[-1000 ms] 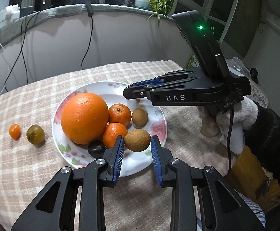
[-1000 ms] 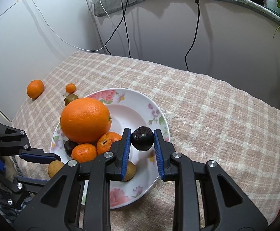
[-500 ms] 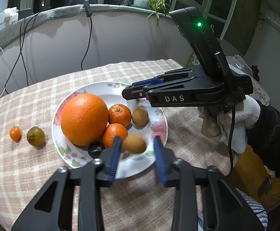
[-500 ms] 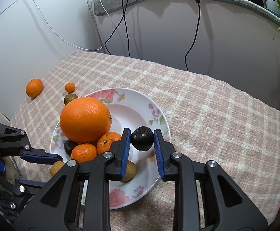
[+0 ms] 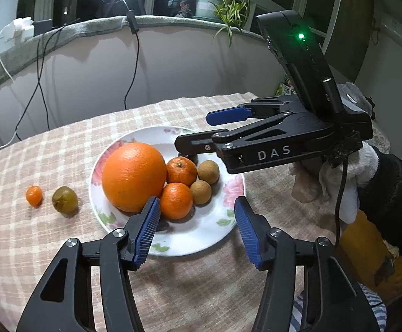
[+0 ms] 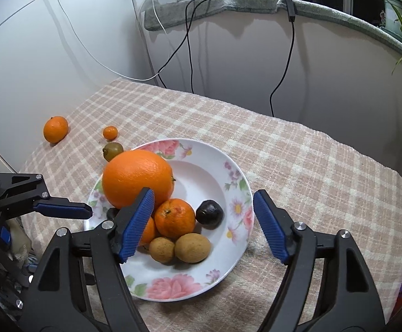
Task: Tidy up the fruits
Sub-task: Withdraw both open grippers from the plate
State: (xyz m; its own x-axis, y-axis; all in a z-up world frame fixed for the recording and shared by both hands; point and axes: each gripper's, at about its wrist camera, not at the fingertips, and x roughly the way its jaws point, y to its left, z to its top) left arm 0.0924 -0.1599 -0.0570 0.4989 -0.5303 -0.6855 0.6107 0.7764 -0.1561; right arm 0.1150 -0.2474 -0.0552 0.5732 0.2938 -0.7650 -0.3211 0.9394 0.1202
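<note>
A flowered white plate [image 5: 201, 246] [image 6: 228, 276] holds a big orange [image 5: 133, 175], two mandarins [image 5: 181, 170], two brown fruits [image 5: 201, 191] [image 6: 192, 247] and a dark plum [image 6: 209, 211]. My left gripper [image 5: 196, 228] hovers over the plate's near rim. Its jaws are opening, with nothing pressed between the pads. My right gripper [image 6: 203, 224] [image 5: 192, 132] reaches in from the right. Its jaws are opening too, and the dark plum lies free on the plate just beyond them. A second dark fruit [image 5: 160, 225] is half hidden behind my left finger.
On the checked cloth left of the plate lie a tiny orange fruit [image 5: 34, 195], a green-brown fruit [image 5: 64, 200] and a mandarin [image 6: 55, 128]. A white wall with hanging cables curves behind the table. A gloved hand [image 5: 339, 177] holds the right gripper.
Both grippers have opened. The left one let go of a brown fruit, which now rests beside the other brown fruit. The right one released the dark plum onto the plate.
</note>
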